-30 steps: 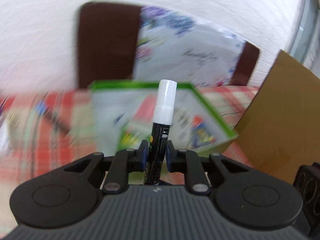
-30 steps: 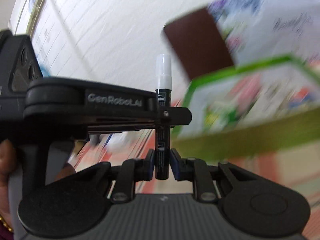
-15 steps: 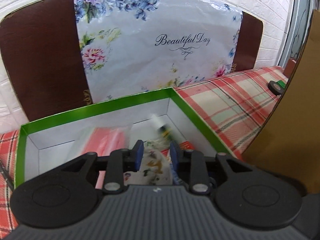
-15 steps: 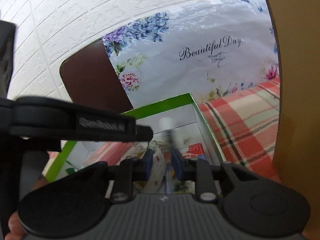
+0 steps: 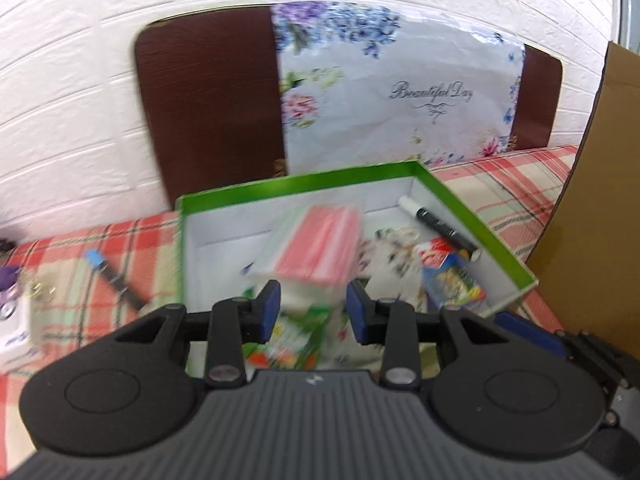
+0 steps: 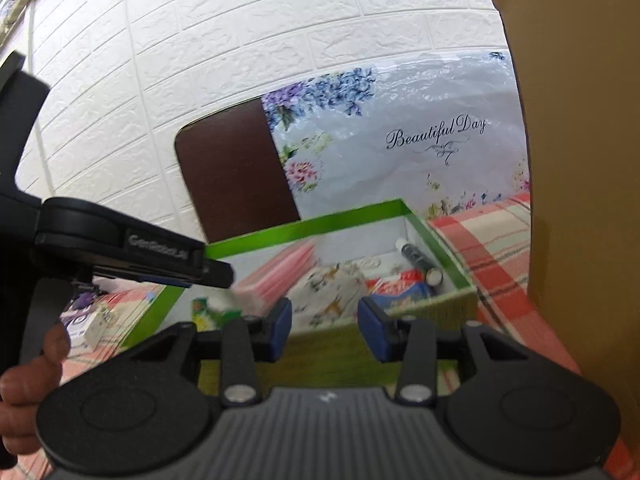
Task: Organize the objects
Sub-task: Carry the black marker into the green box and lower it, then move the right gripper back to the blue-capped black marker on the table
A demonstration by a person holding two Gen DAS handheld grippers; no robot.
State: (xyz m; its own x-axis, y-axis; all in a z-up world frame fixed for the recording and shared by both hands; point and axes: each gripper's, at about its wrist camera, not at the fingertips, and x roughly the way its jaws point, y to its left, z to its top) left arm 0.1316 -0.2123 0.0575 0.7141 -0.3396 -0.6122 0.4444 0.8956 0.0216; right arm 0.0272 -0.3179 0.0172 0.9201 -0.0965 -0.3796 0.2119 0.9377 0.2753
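Observation:
A green-rimmed box (image 5: 296,185) stands on the checked tablecloth and also shows in the right wrist view (image 6: 304,229). A black marker with a white cap (image 5: 438,227) lies along the box's right wall, also seen from the right (image 6: 418,261). A pink-striped packet (image 5: 316,244), a floral pouch (image 6: 332,288) and a blue-red carton (image 5: 452,276) lie in the box too. My left gripper (image 5: 314,312) is open and empty above the box's near side. My right gripper (image 6: 325,328) is open and empty in front of the box. The left gripper's body (image 6: 132,248) crosses the right wrist view.
A cardboard panel (image 5: 592,208) stands close on the right. A brown board with a floral "Beautiful Day" bag (image 5: 400,92) leans on the white brick wall behind. A blue-capped pen (image 5: 110,276), rings and a white box lie on the cloth to the left.
A second ago both grippers were shut on the marker. Both have opened, the marker has dropped into the box, and both grippers have pulled back.

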